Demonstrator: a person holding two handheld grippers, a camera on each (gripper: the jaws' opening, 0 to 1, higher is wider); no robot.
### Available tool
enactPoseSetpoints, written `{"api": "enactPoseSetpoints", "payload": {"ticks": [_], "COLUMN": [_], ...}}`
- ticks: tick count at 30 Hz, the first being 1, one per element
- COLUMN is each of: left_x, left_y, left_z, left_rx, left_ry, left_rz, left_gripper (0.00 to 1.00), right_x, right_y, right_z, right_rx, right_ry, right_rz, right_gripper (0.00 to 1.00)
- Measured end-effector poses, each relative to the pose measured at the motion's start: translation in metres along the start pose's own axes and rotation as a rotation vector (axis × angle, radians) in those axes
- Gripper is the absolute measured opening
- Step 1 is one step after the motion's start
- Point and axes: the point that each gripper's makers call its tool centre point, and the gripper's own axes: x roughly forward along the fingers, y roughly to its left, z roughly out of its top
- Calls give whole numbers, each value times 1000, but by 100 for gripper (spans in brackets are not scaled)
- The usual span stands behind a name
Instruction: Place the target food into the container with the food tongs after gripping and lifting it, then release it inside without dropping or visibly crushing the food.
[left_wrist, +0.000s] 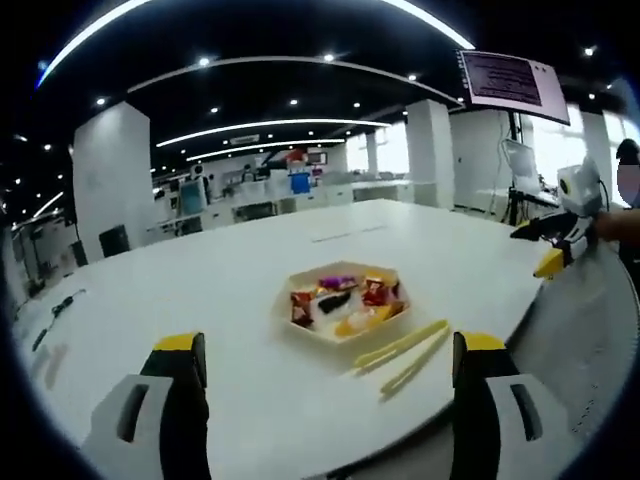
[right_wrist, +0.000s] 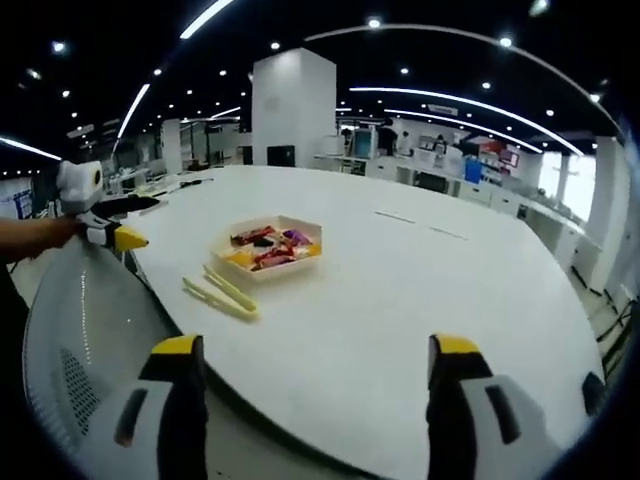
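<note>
On the white bench (left_wrist: 230, 300), near its edge: a shallow hexagonal tray (left_wrist: 346, 302) of small wrapped foods (left_wrist: 340, 296) in red, purple, orange and black. Just beside the tray, on the edge side, yellow food tongs (left_wrist: 403, 355) lying flat on the bench, apart from the tray, touched by neither gripper. Same tray (right_wrist: 268, 248) and tongs (right_wrist: 220, 295) seen from the opposite side in the right gripper view, tongs again between tray and bench edge.

Left gripper (left_wrist: 325, 365) wide open, yellow-tipped jaws spread far apart at the bottom of its own view, nothing between them, held above the bench short of the tray. Right gripper (right_wrist: 310, 365) likewise wide open and holding nothing, poised over the bench edge, well apart from tray and tongs.

Beyond the bench edge, a grey mesh chair back (right_wrist: 80, 330). Seen across it, each gripper from the other's camera: right gripper (left_wrist: 560, 245) at the far right of the left gripper view, left gripper (right_wrist: 105, 235) at the far left of the right gripper view, gripped by a hand (right_wrist: 40, 235).
</note>
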Motion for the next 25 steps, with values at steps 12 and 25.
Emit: {"api": "enactPoseSetpoints", "payload": {"ticks": [12,25], "left_x": [0,-1], "left_y": [-2,0], "left_z": [-5,-6], "left_rx": [16,44], "left_ry": [31,82], "left_rz": [-14,-38], "left_gripper": [99,99], "right_x": [-1,3], "right_y": [1,7], "right_z": [-2,-4], "right_rx": [21,-37], "right_ry": [1,34], "right_rz": [8,39], "right_gripper": [94,94]}}
